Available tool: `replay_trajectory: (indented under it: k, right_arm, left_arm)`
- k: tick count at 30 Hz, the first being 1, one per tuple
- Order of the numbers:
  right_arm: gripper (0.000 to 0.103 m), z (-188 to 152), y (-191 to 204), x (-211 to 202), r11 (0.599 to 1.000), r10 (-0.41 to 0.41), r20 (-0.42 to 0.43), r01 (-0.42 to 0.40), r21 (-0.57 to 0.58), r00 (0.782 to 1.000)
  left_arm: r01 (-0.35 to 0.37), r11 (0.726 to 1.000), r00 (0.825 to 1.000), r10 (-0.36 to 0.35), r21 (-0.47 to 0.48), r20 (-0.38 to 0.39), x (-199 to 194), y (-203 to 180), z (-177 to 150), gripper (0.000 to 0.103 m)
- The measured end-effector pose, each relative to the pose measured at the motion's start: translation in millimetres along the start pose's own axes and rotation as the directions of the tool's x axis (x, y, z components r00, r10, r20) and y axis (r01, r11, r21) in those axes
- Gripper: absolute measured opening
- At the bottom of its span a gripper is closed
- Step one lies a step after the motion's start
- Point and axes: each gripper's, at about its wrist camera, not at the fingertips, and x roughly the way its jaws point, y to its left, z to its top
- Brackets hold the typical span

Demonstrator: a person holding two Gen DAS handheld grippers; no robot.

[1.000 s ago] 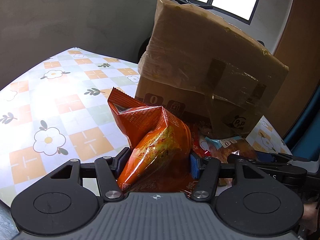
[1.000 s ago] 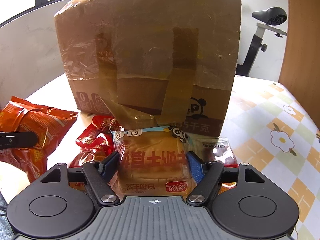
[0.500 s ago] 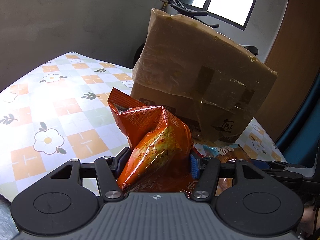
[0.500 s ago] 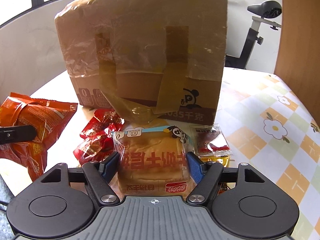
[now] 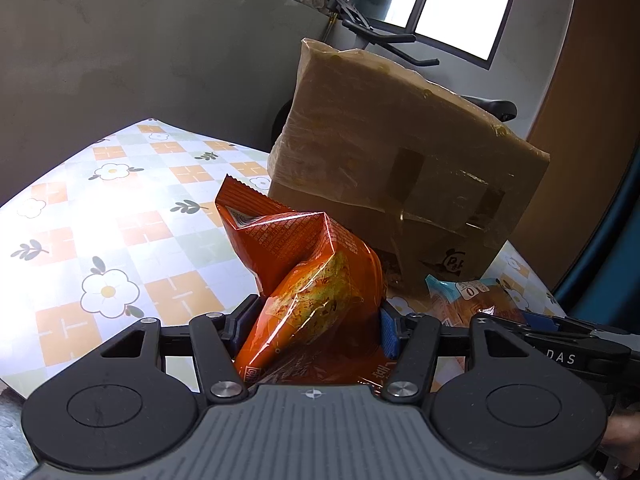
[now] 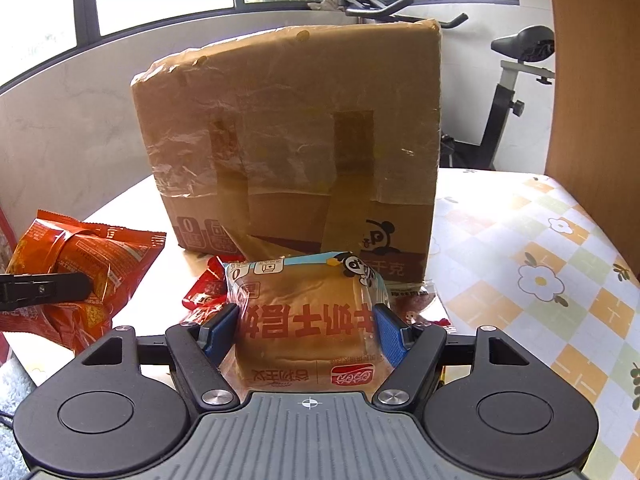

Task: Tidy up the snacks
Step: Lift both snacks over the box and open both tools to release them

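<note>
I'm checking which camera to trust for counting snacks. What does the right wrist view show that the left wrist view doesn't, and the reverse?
Only the right wrist view shows the small red packets lying before the box, a clear sachet right of the bread, and the right gripper with its jaws closed on the bread pack. Only the left wrist view shows the left gripper gripping the orange snack bag head-on, and the tablecloth's left stretch. Both show the taped cardboard box, the orange bag, the bread pack and the exercise bike.
</note>
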Motion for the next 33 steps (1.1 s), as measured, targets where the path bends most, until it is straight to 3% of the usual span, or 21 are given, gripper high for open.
replay_trajectory:
  k: [7,14,21,33]
  right_arm:
    - [0.068,4.0,0.2,-10.0,1.000,-0.020,0.049,0.020,0.002,0.999]
    - [0.068,24.6,0.2,-37.0,0.998,-0.032,0.182,0.042,-0.047,0.983]
    - [0.068,57.9,-4.7,-61.3,0.994,-0.034,0.319,0.064,-0.084,0.947]
    - [0.068,125.4,-42.2,-76.0,1.000,-0.016,0.416,0.018,0.000,0.909]
  left_arm:
    - [-0.023,1.000,0.999,0.023,0.017,0.024,-5.5,-2.7,2.2,0.062]
    - [-0.031,0.996,0.991,0.019,0.086,0.131,-20.5,-8.1,33.4,0.062]
    - [0.001,0.987,0.967,-0.042,0.158,0.251,-39.3,-22.5,76.9,0.062]
    - [0.072,0.973,0.933,-0.143,0.219,0.331,-40.4,-56.3,148.9,0.062]
